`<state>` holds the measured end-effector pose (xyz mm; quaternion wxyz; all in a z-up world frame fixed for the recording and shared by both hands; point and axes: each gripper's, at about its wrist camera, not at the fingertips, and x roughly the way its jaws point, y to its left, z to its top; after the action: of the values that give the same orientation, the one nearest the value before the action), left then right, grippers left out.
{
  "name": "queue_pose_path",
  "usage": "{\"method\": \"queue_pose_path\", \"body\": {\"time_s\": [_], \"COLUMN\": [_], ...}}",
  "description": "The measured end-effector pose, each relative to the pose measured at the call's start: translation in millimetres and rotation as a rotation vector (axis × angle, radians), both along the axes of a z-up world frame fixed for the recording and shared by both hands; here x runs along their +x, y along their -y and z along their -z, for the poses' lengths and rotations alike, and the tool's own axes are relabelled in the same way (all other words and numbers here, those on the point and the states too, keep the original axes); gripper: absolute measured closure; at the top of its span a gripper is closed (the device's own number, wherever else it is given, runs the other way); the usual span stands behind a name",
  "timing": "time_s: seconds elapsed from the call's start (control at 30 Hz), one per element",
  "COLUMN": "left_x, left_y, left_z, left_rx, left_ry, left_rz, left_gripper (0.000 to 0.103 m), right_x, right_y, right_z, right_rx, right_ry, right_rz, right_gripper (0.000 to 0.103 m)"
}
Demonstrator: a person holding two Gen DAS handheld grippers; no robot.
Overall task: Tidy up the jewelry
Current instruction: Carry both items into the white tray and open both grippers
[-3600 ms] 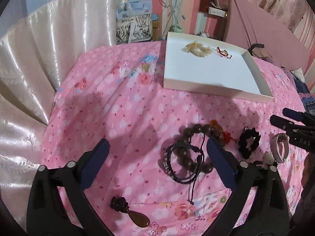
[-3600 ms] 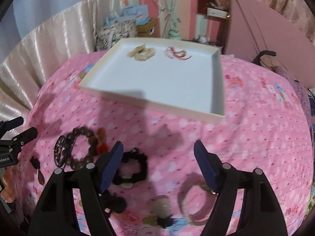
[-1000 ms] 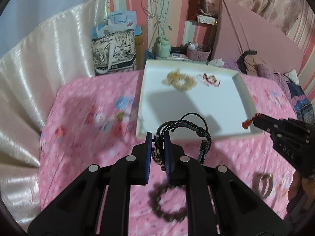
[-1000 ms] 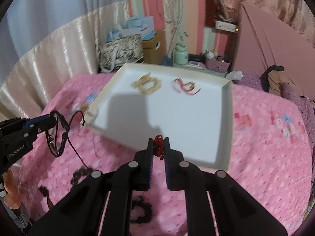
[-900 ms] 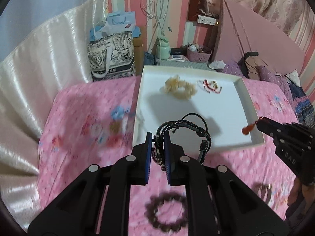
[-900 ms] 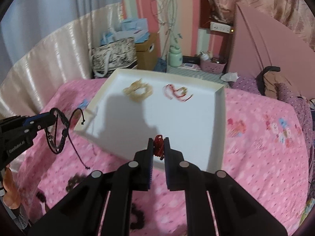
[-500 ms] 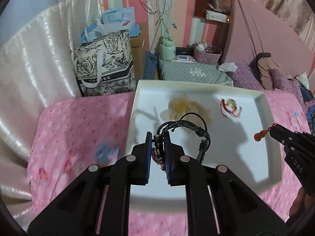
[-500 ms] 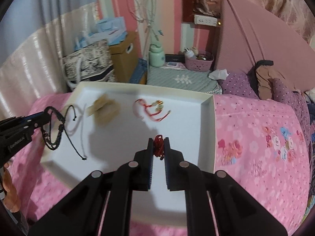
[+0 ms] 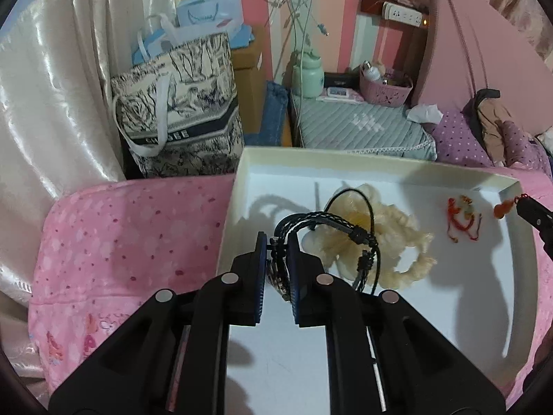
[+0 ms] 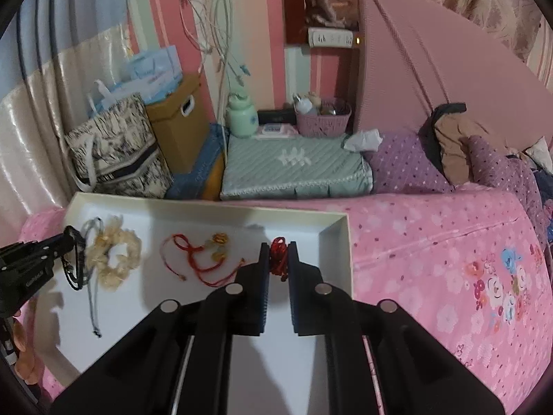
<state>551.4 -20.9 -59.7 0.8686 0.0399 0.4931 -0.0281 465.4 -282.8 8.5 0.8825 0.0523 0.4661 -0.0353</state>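
Note:
My left gripper (image 9: pixel 276 242) is shut on a black braided cord bracelet (image 9: pixel 331 223), held over the left part of the white tray (image 9: pixel 238 186). Right behind the dangling bracelet, a cream scrunchie (image 9: pixel 397 238) lies on the tray floor. A red string bracelet with gold charms (image 9: pixel 463 218) lies further right. My right gripper (image 10: pixel 276 247) is shut on a small red knotted ornament (image 10: pixel 278 259) above the tray's far right corner (image 10: pixel 337 224). In the right wrist view the left gripper (image 10: pixel 71 238) enters from the left with the black bracelet (image 10: pixel 74 263).
The tray rests on a pink floral bedspread (image 10: pixel 449 242) whose far edge drops off just beyond it. Past the edge stand a patterned tote bag (image 9: pixel 179 103), a cardboard box (image 10: pixel 179 121), a green quilted cushion (image 10: pixel 293 166) and a purple pillow (image 10: pixel 408 166).
Both grippers have travelled forward and down from the near bedspread to over the far half of the tray, each keeping its grip. The tray and its scrunchie now loom much larger.

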Motion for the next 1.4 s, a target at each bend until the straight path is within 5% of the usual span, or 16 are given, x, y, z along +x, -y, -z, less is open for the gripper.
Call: {"method": "queue_pose_path", "body": {"time_s": [0.97,1.07,1.2,1.4], "left_x": [-1,-2,-8,-15], "left_y": [5,5,10,14], "left_z": [17,16,17,11], "left_rx": [0.054,0.093,0.108,0.105], "left_ry": [-0.029,-0.024,-0.017,-0.018], "left_rz": [0.012,0.0,0.013,0.023], "left_gripper": [0.091,0.073,0.063,0.058], "right_x": [2,2,0,-7], "right_y": [-13,-12,-13,-13], "right_z": [31,30,31,23], "right_rx": [-0.017,-0.009,-0.018,-0.028], "right_ry": [-0.102,-0.105,-0.114,-0.11], "right_rz": [-0.029,-0.025,-0.026,-0.027], "right_gripper": [0.09,0.09,0.068,0.053]}}
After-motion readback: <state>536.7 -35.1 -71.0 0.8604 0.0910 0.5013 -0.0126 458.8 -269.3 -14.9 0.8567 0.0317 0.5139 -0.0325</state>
